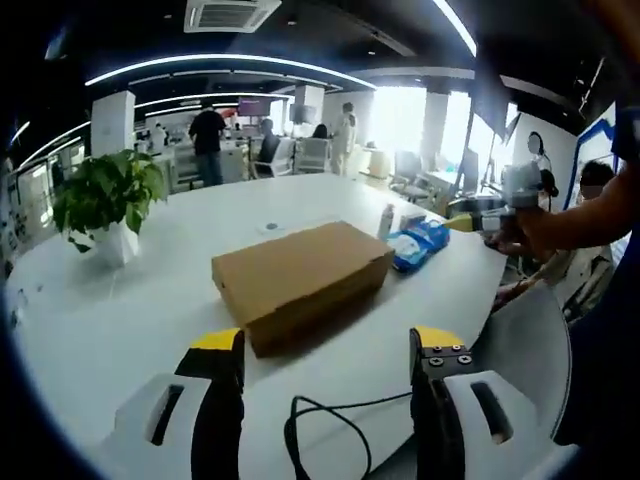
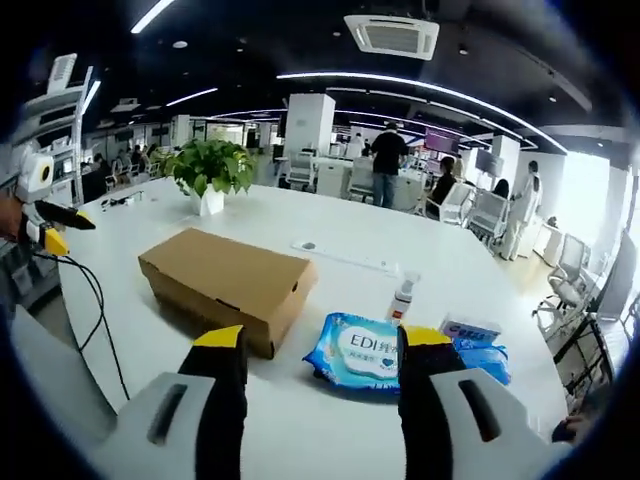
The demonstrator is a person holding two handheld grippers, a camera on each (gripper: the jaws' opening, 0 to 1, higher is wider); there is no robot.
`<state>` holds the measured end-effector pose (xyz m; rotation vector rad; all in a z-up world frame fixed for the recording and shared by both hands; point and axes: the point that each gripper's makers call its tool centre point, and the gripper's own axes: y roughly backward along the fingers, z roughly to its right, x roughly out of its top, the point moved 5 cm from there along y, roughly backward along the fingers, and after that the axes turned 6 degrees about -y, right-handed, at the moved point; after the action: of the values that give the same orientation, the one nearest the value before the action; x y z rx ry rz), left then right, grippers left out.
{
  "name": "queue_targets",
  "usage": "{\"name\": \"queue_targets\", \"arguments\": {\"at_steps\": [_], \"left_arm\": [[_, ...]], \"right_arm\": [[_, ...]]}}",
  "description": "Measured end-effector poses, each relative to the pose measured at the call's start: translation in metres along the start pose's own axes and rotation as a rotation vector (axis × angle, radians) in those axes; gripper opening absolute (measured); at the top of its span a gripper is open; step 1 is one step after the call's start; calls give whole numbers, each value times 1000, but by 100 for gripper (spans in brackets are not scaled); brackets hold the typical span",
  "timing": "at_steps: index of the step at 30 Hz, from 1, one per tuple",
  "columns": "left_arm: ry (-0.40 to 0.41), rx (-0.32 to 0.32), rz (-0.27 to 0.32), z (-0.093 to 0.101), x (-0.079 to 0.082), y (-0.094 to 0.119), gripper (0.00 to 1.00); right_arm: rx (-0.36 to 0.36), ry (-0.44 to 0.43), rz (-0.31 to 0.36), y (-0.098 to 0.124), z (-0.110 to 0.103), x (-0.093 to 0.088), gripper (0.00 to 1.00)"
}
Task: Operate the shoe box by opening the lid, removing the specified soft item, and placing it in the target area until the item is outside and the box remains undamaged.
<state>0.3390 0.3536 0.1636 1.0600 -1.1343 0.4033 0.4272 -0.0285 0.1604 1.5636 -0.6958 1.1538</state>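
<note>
A brown cardboard shoe box [image 1: 300, 280] lies shut on the white table [image 1: 130, 320], lid flat. My left gripper [image 1: 328, 345] stands open just short of the box's near side, with nothing between its jaws. Off to the right, a hand holds up my right gripper [image 1: 520, 190] beyond the table edge. In the right gripper view the same box [image 2: 225, 280] lies ahead and to the left, and my right gripper [image 2: 322, 340] is open and empty above the table. The left gripper [image 2: 40, 215] shows at the far left, held in a hand.
A blue wipes pack [image 2: 365, 352], a small spray bottle [image 2: 402, 297] and a small white box [image 2: 470, 328] lie right of the shoe box. A potted plant [image 1: 110, 200] stands at the far side. A black cable [image 1: 320, 420] loops near the table edge. People stand among desks behind.
</note>
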Motion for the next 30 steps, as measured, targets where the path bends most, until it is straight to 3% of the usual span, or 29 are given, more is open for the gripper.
{"name": "queue_targets", "arguments": {"at_steps": [7,17,21,23,30], "left_arm": [[16,8,8,17,-15,8,84],[38,-4,21,54,-39,15,90],[36,16,26,64,-48,18,90],[38,34,23,67,-52,19,90],[53,102,36,59,-54,25,92]], "right_arm": [[-92,-57,9,43,8,-20,75],[-145,-124,-27,75,1,-59,80],[-185,-109,10,79,5,-53,80],[-213,-137,-3,80,9,-56,80],[-236,-149,-13,82,10,-60,83]]}}
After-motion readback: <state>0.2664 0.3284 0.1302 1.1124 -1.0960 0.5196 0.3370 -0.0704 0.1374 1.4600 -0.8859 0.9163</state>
